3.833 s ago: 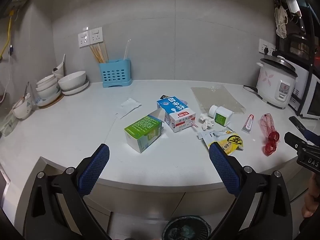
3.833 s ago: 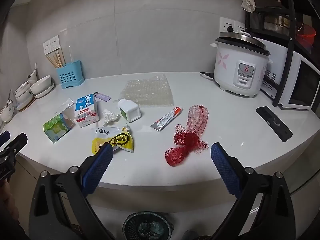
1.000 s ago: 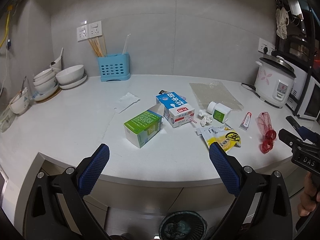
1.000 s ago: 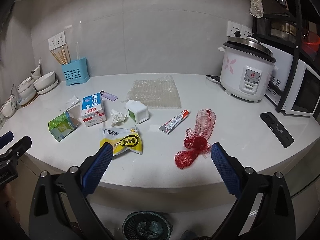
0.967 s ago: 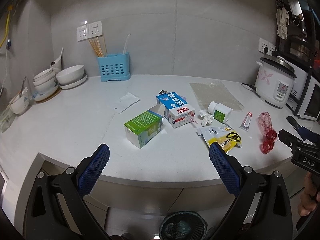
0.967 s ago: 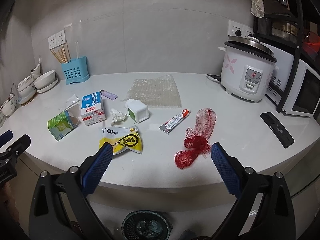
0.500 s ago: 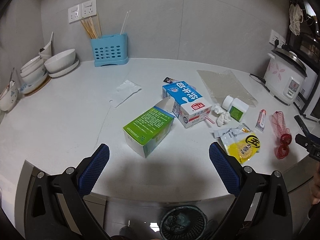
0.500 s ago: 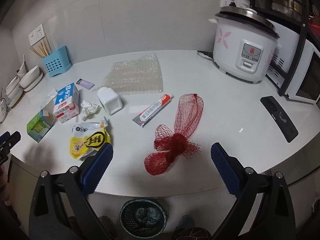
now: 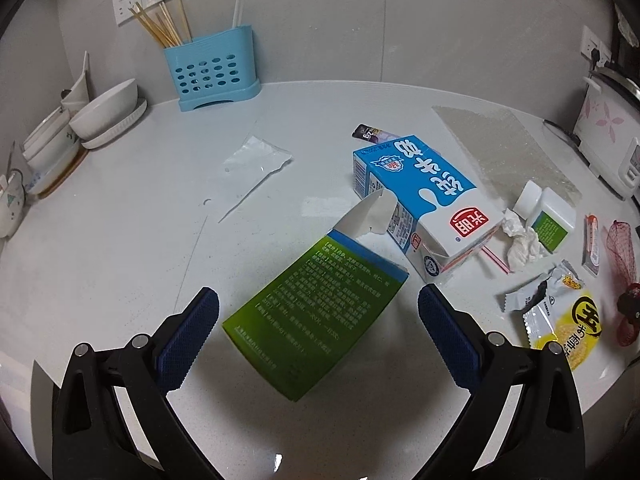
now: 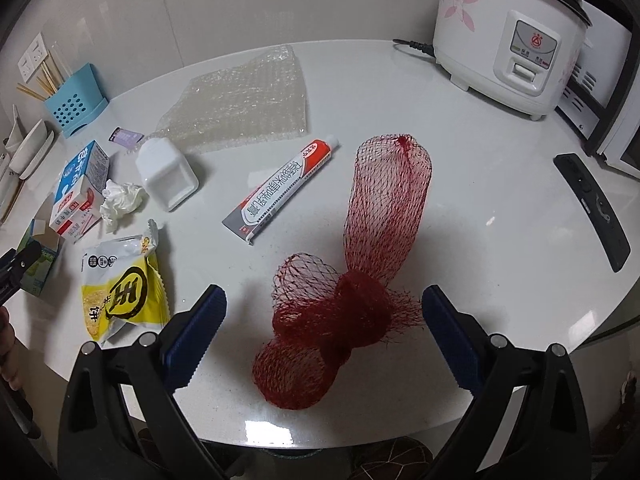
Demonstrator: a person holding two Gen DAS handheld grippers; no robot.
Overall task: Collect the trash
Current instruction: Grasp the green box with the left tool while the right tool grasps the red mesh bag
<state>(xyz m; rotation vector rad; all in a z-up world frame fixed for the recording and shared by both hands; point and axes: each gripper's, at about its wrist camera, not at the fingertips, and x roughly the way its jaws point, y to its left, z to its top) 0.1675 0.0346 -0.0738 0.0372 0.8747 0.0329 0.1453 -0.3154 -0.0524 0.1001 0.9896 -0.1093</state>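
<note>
My left gripper [image 9: 318, 334] is open, its jaws on either side of a green carton [image 9: 316, 312] with an open flap that lies on the white counter. Beyond it lie a blue milk carton [image 9: 424, 204], a crumpled tissue [image 9: 520, 240], a white bottle [image 9: 548, 212] and a yellow snack bag [image 9: 560, 320]. My right gripper [image 10: 322, 330] is open, its jaws on either side of the knotted end of a red mesh bag [image 10: 360, 264]. A toothpaste tube [image 10: 280, 188], bubble wrap [image 10: 244, 96] and the snack bag [image 10: 124, 284] lie around it.
A blue utensil holder [image 9: 214, 70] and stacked bowls [image 9: 104, 116] stand at the back left. A clear plastic wrapper [image 9: 252, 160] lies mid-counter. A rice cooker [image 10: 508, 32] and a black remote [image 10: 592, 204] are on the right. The counter's front edge [image 10: 360, 436] is just below the mesh bag.
Both grippers moved forward and down over the counter. The left has closed in on the green carton, the right on the red mesh bag. Both stay open.
</note>
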